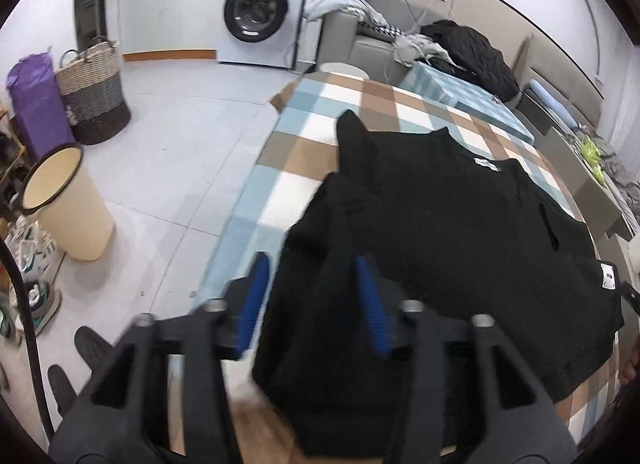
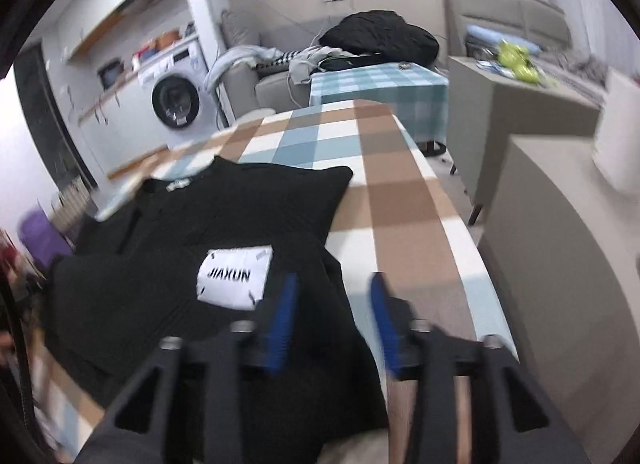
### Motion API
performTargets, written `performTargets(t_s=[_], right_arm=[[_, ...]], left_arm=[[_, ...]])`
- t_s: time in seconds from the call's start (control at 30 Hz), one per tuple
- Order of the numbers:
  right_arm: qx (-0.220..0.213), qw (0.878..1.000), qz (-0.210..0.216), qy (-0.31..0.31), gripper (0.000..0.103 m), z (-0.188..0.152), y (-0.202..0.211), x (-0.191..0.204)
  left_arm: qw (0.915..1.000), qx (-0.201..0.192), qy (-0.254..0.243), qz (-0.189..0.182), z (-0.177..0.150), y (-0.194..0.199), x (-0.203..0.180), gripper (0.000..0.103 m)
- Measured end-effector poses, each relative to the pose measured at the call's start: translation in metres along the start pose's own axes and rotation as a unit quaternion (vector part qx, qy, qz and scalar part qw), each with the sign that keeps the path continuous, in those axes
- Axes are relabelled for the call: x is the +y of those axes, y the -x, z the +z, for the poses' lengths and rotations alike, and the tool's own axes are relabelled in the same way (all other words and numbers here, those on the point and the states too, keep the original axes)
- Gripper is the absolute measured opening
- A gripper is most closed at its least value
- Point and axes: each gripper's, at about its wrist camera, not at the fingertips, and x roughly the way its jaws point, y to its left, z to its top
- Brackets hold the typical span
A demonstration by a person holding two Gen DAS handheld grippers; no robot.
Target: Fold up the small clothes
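Note:
A black knit top (image 1: 460, 224) lies spread on the checked table (image 1: 320, 128), collar toward the far end, with a white label near its hem. My left gripper (image 1: 314, 298) is open, its blue pads either side of the garment's raised left edge. In the right wrist view the same top (image 2: 208, 232) shows a white JIAXUN label (image 2: 234, 278). My right gripper (image 2: 334, 312) is open over the garment's right hem edge, with cloth between and under the fingers.
A cream bin (image 1: 68, 204), a woven basket (image 1: 94, 94) and shoes stand on the floor at left. A washing machine (image 1: 262, 10) is at the back. A sofa with piled clothes (image 2: 376, 38) and grey cabinets (image 2: 520, 104) lie beyond and right of the table.

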Motion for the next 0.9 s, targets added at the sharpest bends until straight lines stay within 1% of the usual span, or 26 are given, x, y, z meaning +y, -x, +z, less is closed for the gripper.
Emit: performTargets(t_s=[0.07, 0.13, 0.2, 0.3, 0.43, 0.57, 0.6, 0.67, 0.7, 0.77, 0.8, 0.9], right_arm=[[0.016, 0.999, 0.027, -0.038, 0.049, -0.011, 0.011, -0.013], [0.032, 0.995, 0.056, -0.078, 0.05, -0.027, 0.022, -0.025], [0.041, 0.99, 0.077, -0.107, 0.05, -0.041, 0.028, -0.032], [0.045, 0.983, 0.107, -0.142, 0.053, -0.057, 0.029, -0.038], [0.046, 0.981, 0.118, -0.147, 0.053, -0.062, 0.022, -0.035], [0.03, 0.979, 0.137, -0.15, 0.053, -0.056, 0.017, -0.029], [0.021, 0.978, 0.144, -0.151, 0.053, -0.053, 0.018, -0.027], [-0.002, 0.974, 0.177, -0.145, 0.053, -0.049, 0.027, -0.022], [-0.011, 0.972, 0.186, -0.143, 0.053, -0.048, 0.03, -0.021], [-0.019, 0.969, 0.206, -0.139, 0.053, -0.046, 0.033, -0.018], [-0.022, 0.967, 0.215, -0.138, 0.053, -0.046, 0.033, -0.017], [-0.016, 0.966, 0.224, -0.131, 0.053, -0.044, 0.03, -0.011]], left_arm=[[1.0, -0.001, 0.006, 0.001, -0.007, 0.009, 0.006, 0.048], [0.9998, 0.004, 0.017, 0.003, -0.014, 0.016, 0.013, 0.048], [0.9997, 0.007, 0.023, 0.002, -0.021, 0.023, 0.017, 0.048], [0.9996, 0.013, 0.027, -0.001, -0.03, 0.03, 0.019, 0.048], [0.9993, 0.021, 0.03, -0.004, -0.04, 0.036, 0.02, 0.048], [0.9992, 0.024, 0.032, -0.007, -0.046, 0.044, 0.019, 0.048], [0.9991, 0.026, 0.033, -0.009, -0.048, 0.046, 0.018, 0.048], [0.9988, 0.032, 0.035, -0.016, -0.052, 0.05, 0.019, 0.048], [0.9984, 0.037, 0.037, -0.024, -0.054, 0.051, 0.019, 0.049], [0.9962, 0.056, 0.042, -0.052, -0.06, 0.051, 0.019, 0.049], [0.9955, 0.058, 0.044, -0.06, -0.062, 0.053, 0.019, 0.049], [0.9917, 0.075, 0.054, -0.089, -0.068, 0.052, 0.018, 0.049]])
